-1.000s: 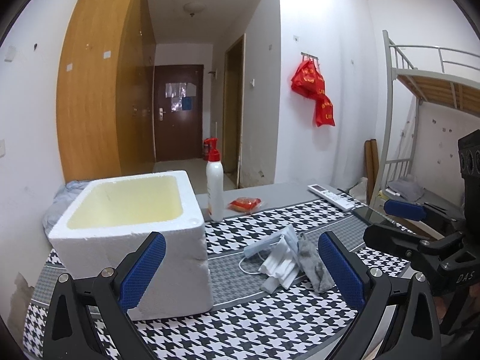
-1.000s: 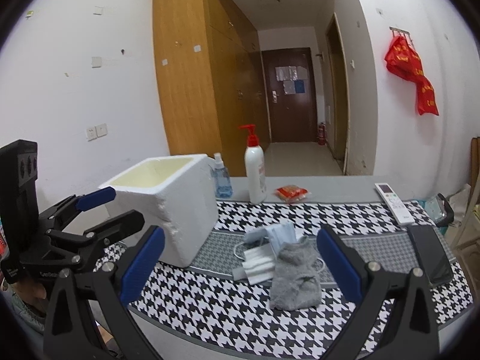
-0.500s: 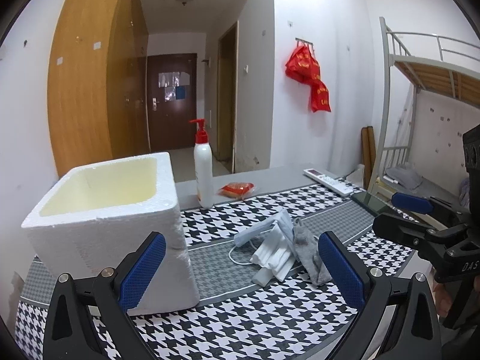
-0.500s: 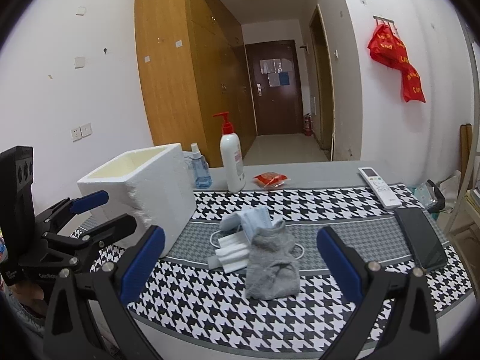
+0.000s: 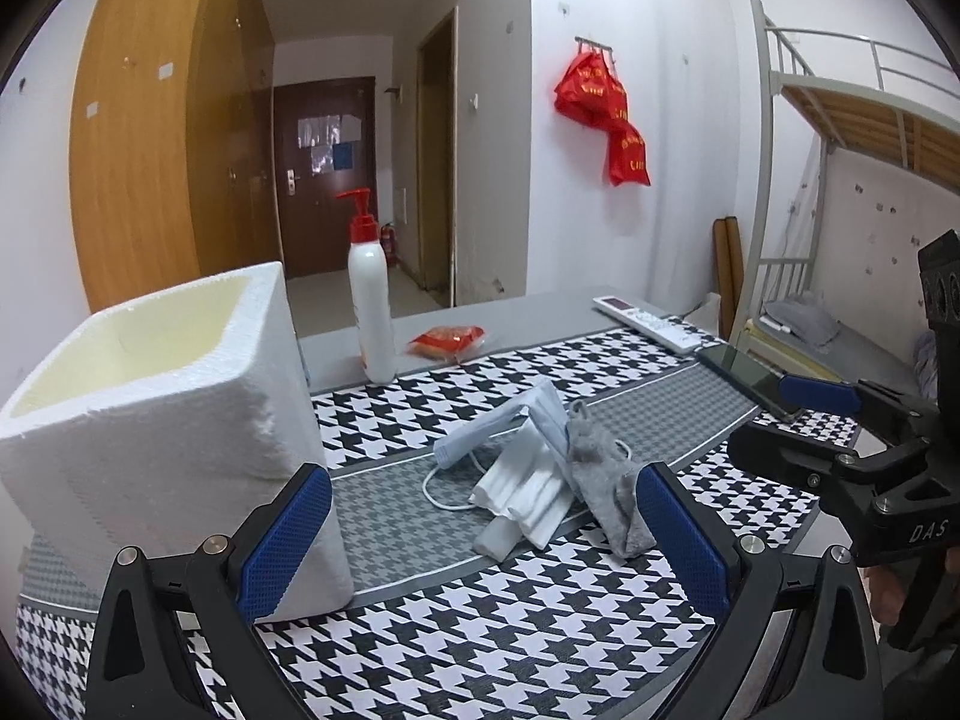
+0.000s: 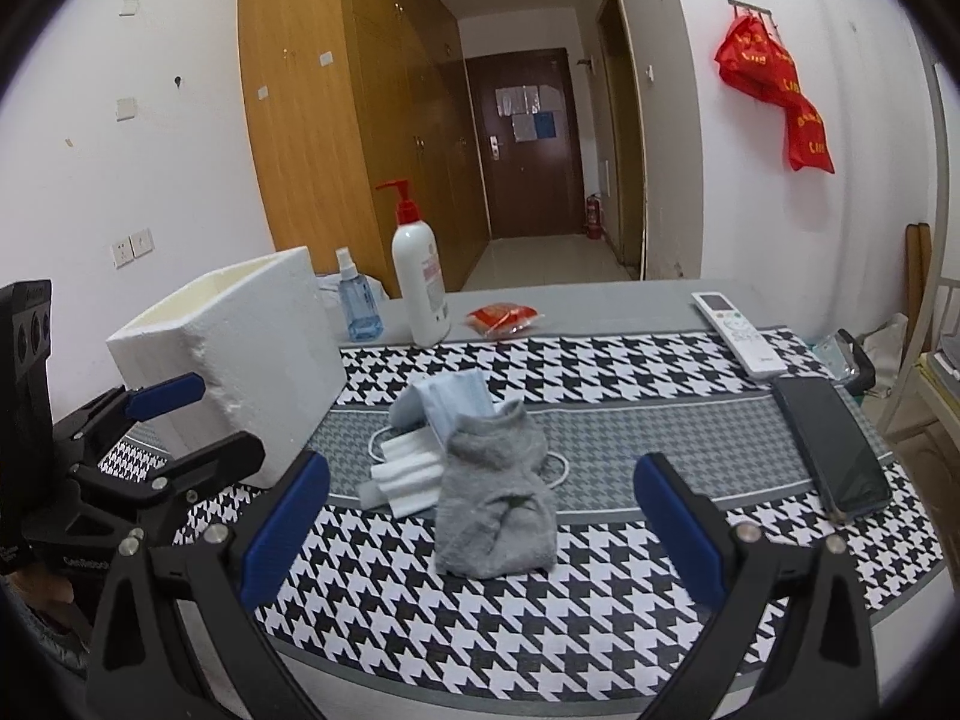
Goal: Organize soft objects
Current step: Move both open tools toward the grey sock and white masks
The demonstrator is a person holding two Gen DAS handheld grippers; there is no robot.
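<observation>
A grey sock [image 6: 495, 504] [image 5: 603, 480] lies on the houndstooth tablecloth, partly over a stack of white face masks [image 6: 405, 474] [image 5: 522, 495] and a light blue mask [image 6: 450, 399] [image 5: 504, 423]. A white foam box [image 5: 174, 420] [image 6: 234, 354] stands open-topped to the left of the pile. My left gripper [image 5: 480, 534] is open, near the box's front corner and short of the pile. My right gripper [image 6: 480, 528] is open, with the sock seen between its fingers, not touching it.
A white pump bottle [image 6: 420, 282], a small blue spray bottle [image 6: 358, 303] and a red packet [image 6: 503, 318] stand at the back. A remote [image 6: 738, 333] and a dark phone [image 6: 831, 447] lie at the right. A bunk bed [image 5: 852, 138] is beyond the table.
Both grippers have come lower and closer to the table; the pile and the foam box look larger. Nothing on the table has moved and both grippers stay open.
</observation>
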